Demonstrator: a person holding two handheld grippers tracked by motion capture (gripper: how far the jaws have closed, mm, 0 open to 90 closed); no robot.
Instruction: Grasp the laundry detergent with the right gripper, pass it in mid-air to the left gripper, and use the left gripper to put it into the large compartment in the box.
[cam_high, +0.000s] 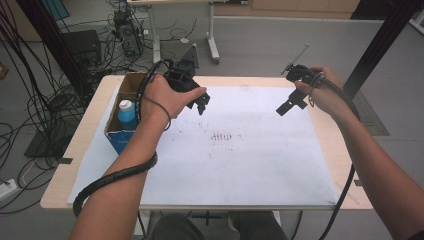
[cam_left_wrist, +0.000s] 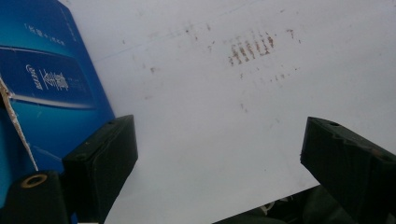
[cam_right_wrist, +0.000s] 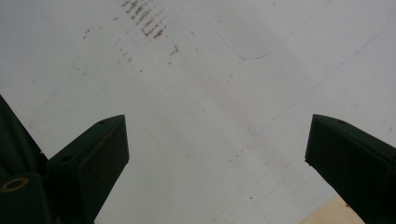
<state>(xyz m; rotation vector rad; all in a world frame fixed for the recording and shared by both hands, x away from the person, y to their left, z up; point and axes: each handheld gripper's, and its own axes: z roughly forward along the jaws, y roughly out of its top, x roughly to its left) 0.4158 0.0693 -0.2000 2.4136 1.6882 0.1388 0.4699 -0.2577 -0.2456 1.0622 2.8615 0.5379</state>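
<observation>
Left gripper (cam_high: 200, 104) hovers with jaws wide and empty just right of the cardboard box (cam_high: 120, 131) holding an upright blue bottle (cam_high: 127, 113); right gripper (cam_high: 290, 103), jaws equally wide, is well apart.

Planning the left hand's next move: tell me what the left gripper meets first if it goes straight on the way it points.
Most likely the bare white sheet: it lies ahead between the open, empty jaws of the left gripper. The blue box sits off to the side, seemingly clear.
</observation>
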